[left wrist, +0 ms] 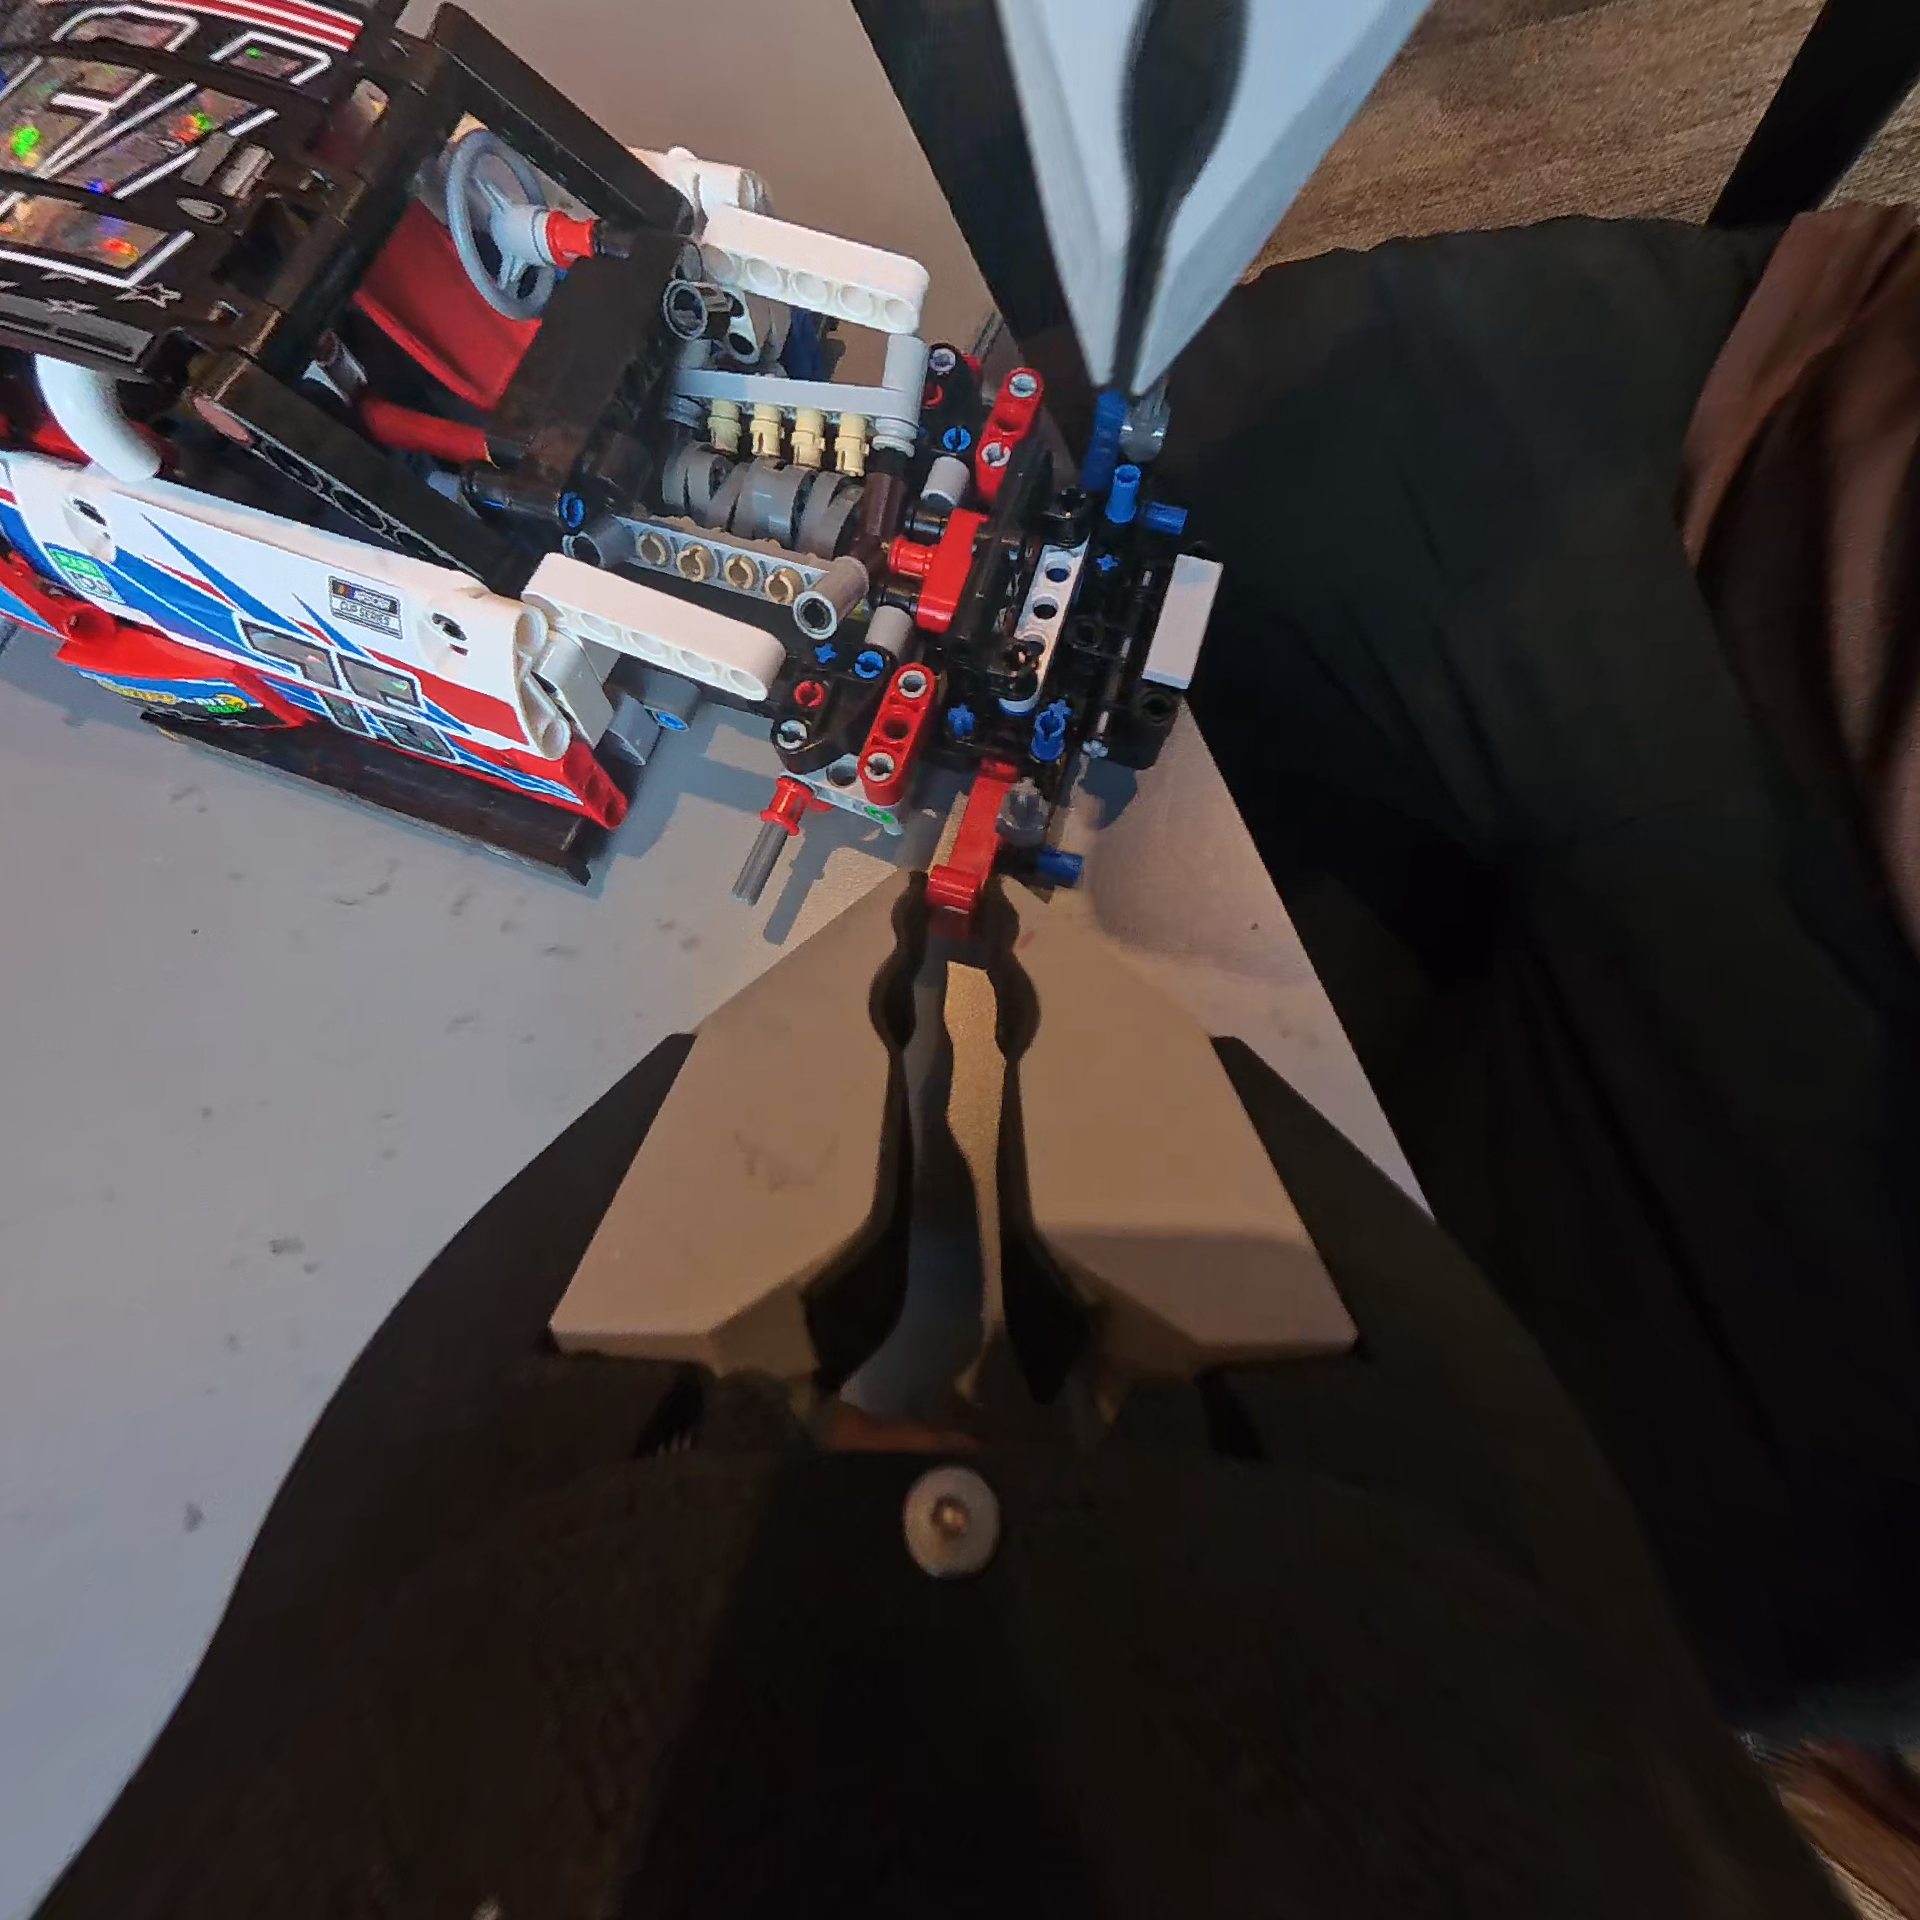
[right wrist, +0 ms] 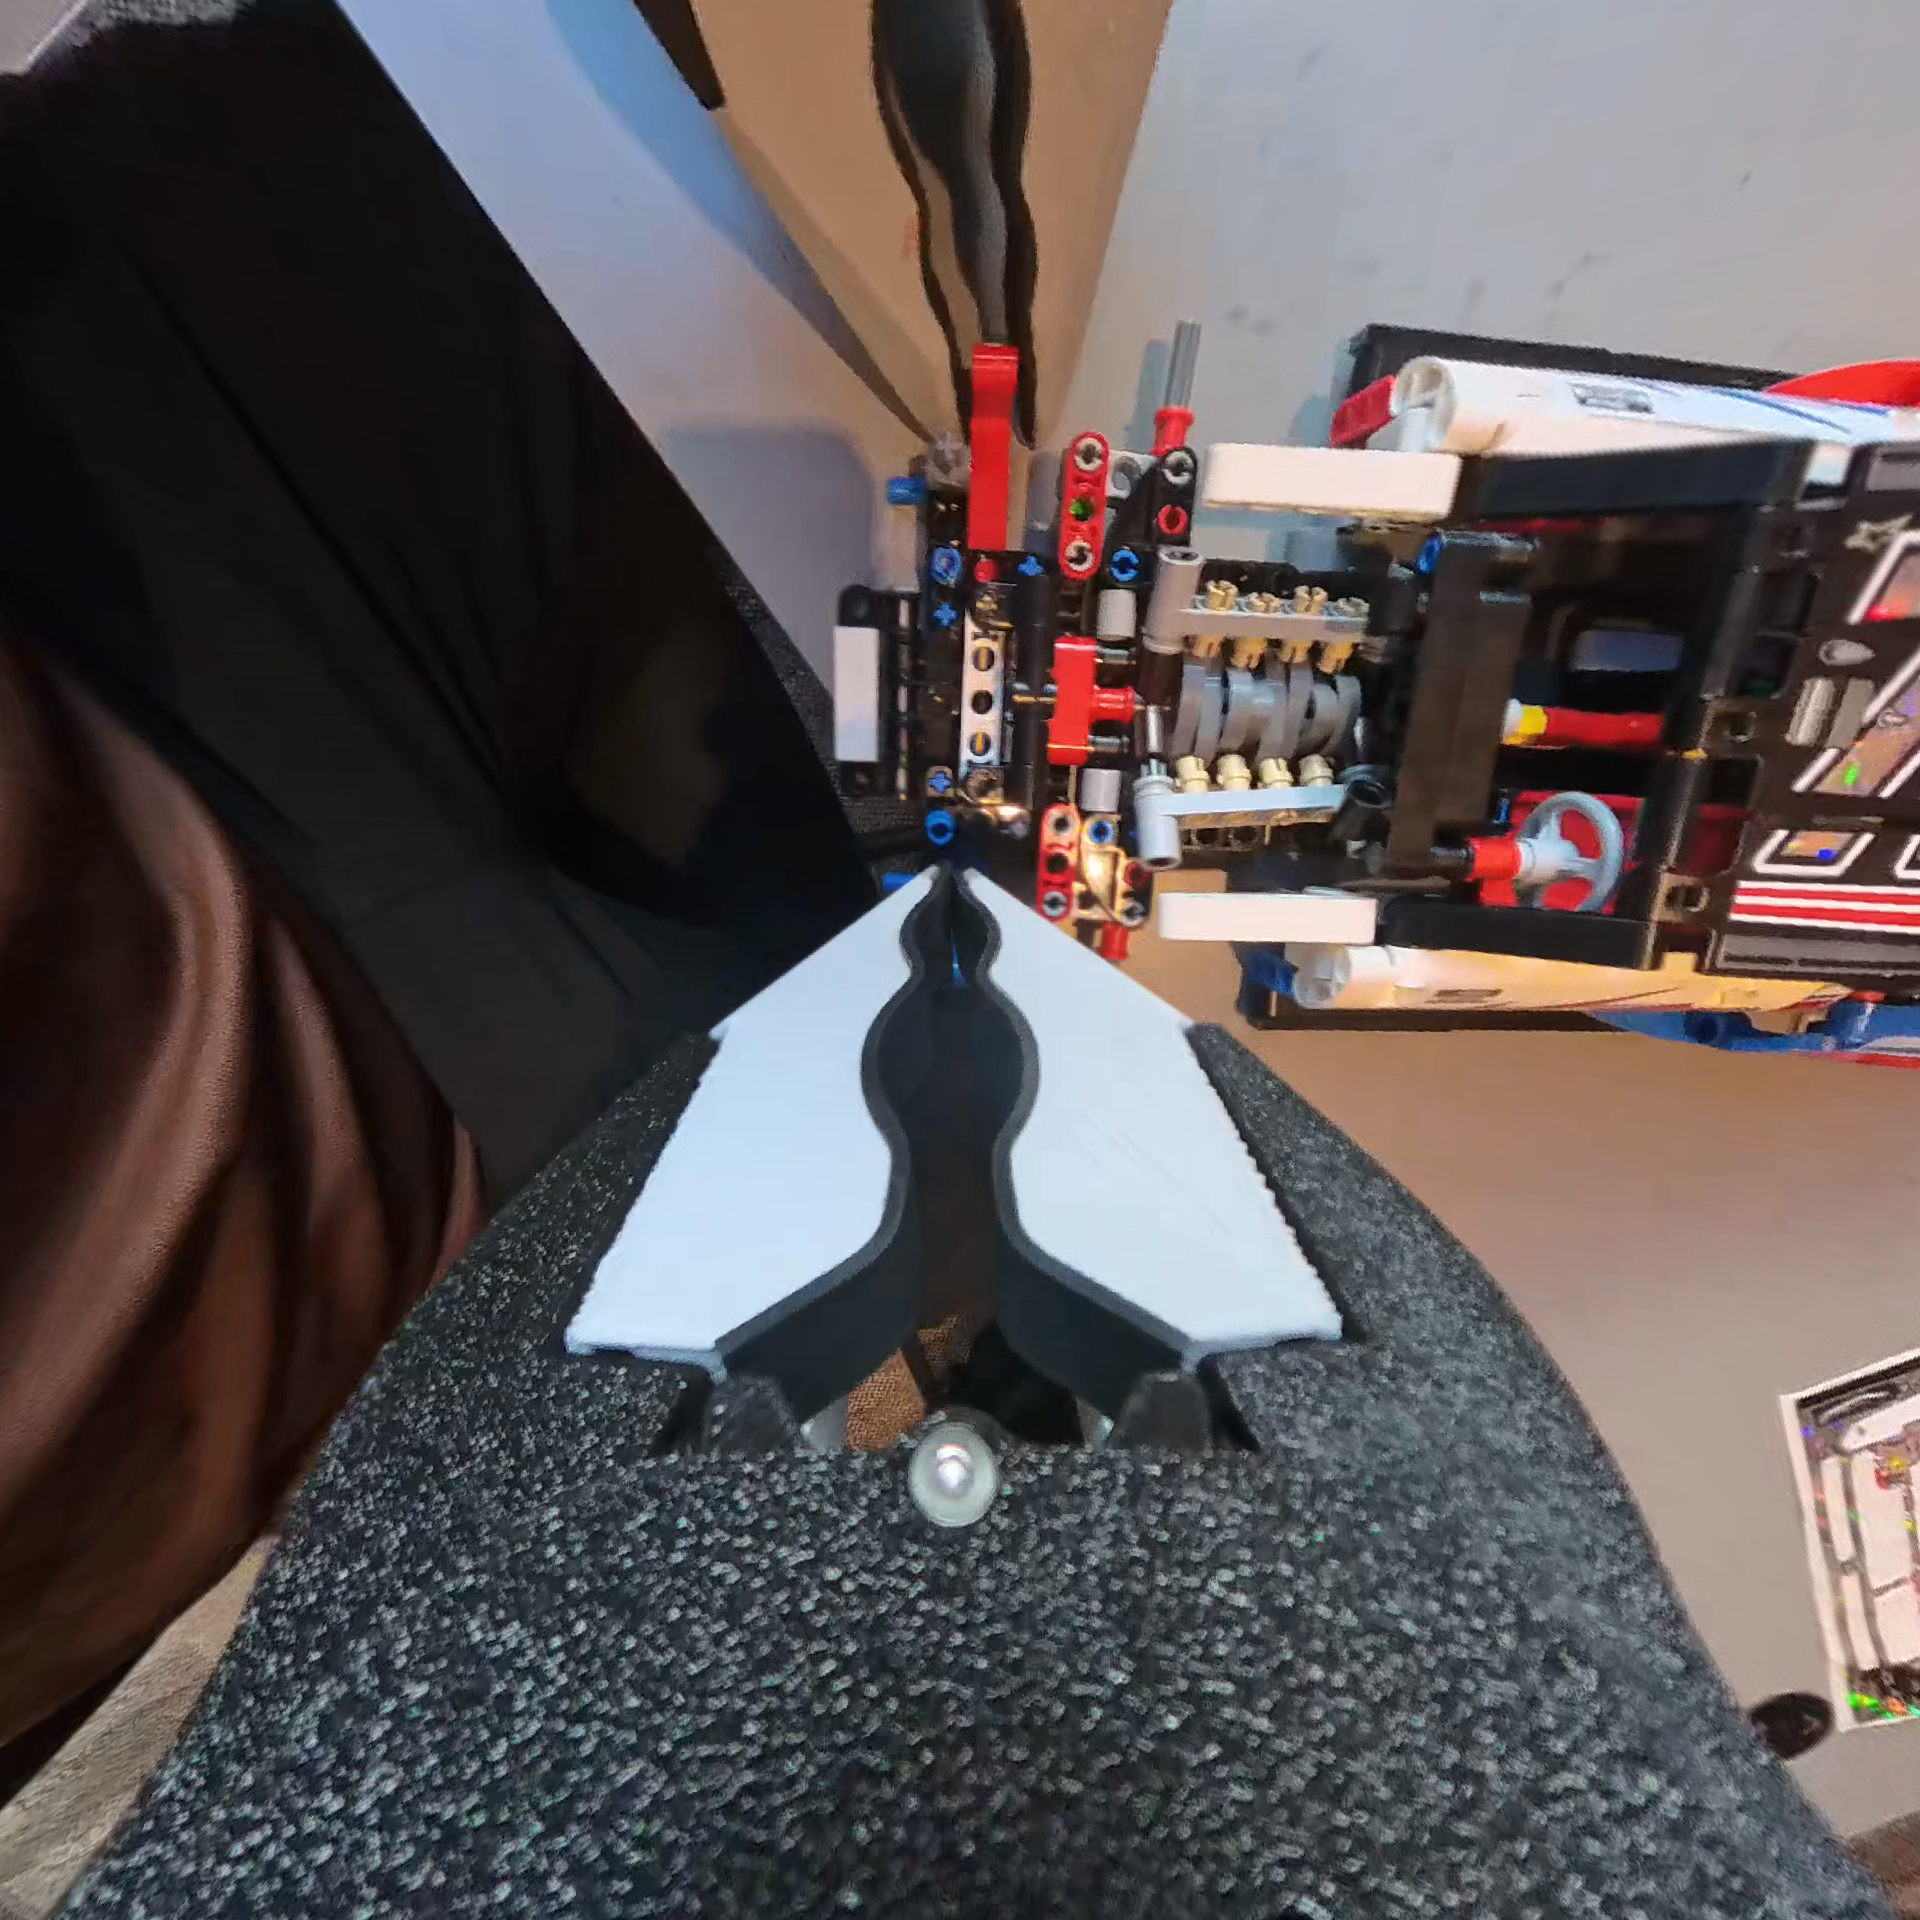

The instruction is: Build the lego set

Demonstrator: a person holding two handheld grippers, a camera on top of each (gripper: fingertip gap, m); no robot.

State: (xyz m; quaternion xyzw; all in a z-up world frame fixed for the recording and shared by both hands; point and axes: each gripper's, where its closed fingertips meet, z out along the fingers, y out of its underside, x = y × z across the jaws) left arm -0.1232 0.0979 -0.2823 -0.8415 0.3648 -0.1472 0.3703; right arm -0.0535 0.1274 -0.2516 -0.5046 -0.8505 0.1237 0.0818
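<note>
Car [left wrist: 436,540] mostly built, lying upper left on worktop [left wrist: 312,1143] | we are gripping red beam [left wrist: 971,831] with left claw [left wrist: 951,914] | right claw [right wrist: 951,883] pinching blue pin [left wrist: 1110,426] | front end unfinished.

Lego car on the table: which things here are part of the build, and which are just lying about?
In the job:
- lego car, partly built
- red beam at its front end, pinched by the left gripper
- blue pin on the opposite side, pinched by the right gripper

Lying about:
- sticker sheet on the table
- a person's dark clothing beyond the table edge
</note>
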